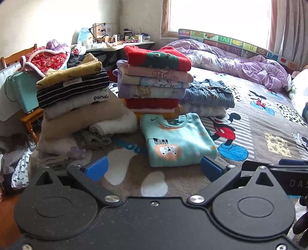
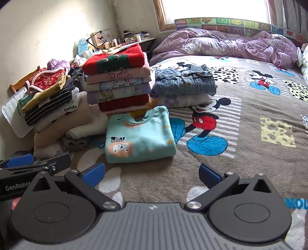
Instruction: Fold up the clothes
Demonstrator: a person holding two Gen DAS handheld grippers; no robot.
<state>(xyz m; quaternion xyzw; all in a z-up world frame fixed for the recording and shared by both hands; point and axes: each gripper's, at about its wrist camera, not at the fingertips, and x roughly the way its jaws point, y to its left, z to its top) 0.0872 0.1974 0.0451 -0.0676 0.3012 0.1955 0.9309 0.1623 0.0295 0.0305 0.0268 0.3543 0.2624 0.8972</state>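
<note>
The sweatshirt (image 1: 179, 140), light teal with an orange lion printed on its front, lies folded into a neat rectangle on the bedspread (image 1: 259, 123), toward the near edge of the bed, its neckline turned to the far side. In the right wrist view the same sweatshirt (image 2: 140, 136) sits just ahead and to the left of the claw. Right behind it, touching or nearly touching its collar, rises a tall stack of folded clothes (image 1: 154, 80) topped by a red and green knit sweater (image 1: 159, 56), with pink, pale blue, lilac and dark red layers under it. To the right of that stack is a lower pile with a folded denim jacket (image 1: 207, 93) resting on a pale flowered garment. To the left, near the bed's left edge, a leaning pile (image 1: 75, 96) holds a mustard top, a black-and-white striped piece, a white one lettered "panda", and beige and cream items beneath. The left gripper (image 1: 154, 169) hovers just in front of the sweatshirt, its blue-padded fingers (image 1: 97, 168) spread wide with nothing between them. The right gripper (image 2: 152, 173) is likewise spread apart and empty over the bare bedspread, whose cartoon mouse print shows to the right of the sweatshirt. A rumpled lilac quilt (image 2: 221, 44) lies along the far edge of the bed under the window (image 2: 211, 9).
</note>
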